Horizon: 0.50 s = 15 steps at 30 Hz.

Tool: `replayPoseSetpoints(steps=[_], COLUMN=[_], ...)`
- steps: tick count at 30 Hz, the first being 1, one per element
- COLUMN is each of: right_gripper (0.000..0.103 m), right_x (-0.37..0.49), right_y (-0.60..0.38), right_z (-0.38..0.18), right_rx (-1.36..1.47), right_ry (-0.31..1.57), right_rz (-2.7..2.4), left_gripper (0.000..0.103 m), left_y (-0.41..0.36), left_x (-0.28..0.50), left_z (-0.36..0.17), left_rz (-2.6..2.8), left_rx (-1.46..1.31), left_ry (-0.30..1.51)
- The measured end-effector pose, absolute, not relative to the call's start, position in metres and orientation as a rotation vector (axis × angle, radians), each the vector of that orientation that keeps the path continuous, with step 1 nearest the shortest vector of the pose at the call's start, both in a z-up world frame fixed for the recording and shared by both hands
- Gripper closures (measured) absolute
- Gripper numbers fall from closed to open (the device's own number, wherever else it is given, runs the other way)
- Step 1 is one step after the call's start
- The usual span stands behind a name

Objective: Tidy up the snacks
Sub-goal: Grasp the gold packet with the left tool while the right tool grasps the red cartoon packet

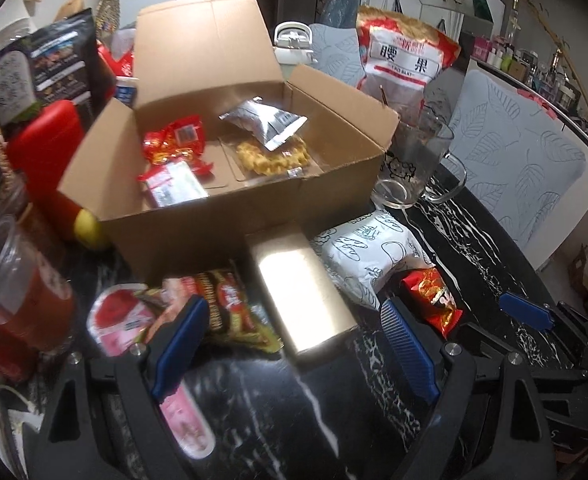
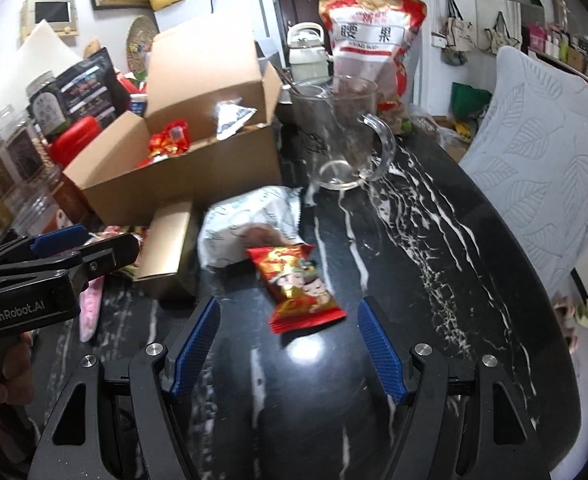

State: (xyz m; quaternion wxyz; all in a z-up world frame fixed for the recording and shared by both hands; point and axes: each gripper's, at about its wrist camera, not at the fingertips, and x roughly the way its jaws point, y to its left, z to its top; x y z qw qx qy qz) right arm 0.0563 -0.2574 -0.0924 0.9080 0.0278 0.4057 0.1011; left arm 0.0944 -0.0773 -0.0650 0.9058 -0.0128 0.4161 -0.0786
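Note:
An open cardboard box [image 1: 229, 216] on the black marble table holds red packets [image 1: 175, 140], a silver pouch [image 1: 263, 120] and a yellow snack. In front of it lie a gold box [image 1: 294, 276], a white bread-print packet [image 1: 370, 256], a small red packet [image 1: 434, 296] and a noodle-style packet [image 1: 229, 308]. My left gripper [image 1: 294, 308] hangs open over the near end of the gold box, pads apart from it. In the right wrist view my right gripper [image 2: 289, 312] is open, with the red packet [image 2: 298, 288] lying on the table between its fingertips, untouched.
A glass mug [image 2: 342, 140] stands right of the box [image 2: 181, 176], with a large cashew bag [image 2: 370, 40] behind it. A cup of red drink [image 1: 17, 292], a red container [image 1: 49, 148] and jars crowd the left. A grey leaf-pattern cushion [image 2: 542, 152] borders the table's right edge.

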Motion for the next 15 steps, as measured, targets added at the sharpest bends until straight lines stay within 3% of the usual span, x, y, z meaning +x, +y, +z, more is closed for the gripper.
replayPoseSetpoints(steps=[15], right_gripper=[0.031], right_x=[0.095], right_y=[-0.265], right_z=[-0.118], right_rx=[0.051], right_ry=[0.918], right_rz=[0.254], left_gripper=[0.022], left_y=[-0.089], left_x=[0.130], left_z=[-0.100], left_rz=[-0.167], left_rx=[-0.078], left_ry=[0.954])
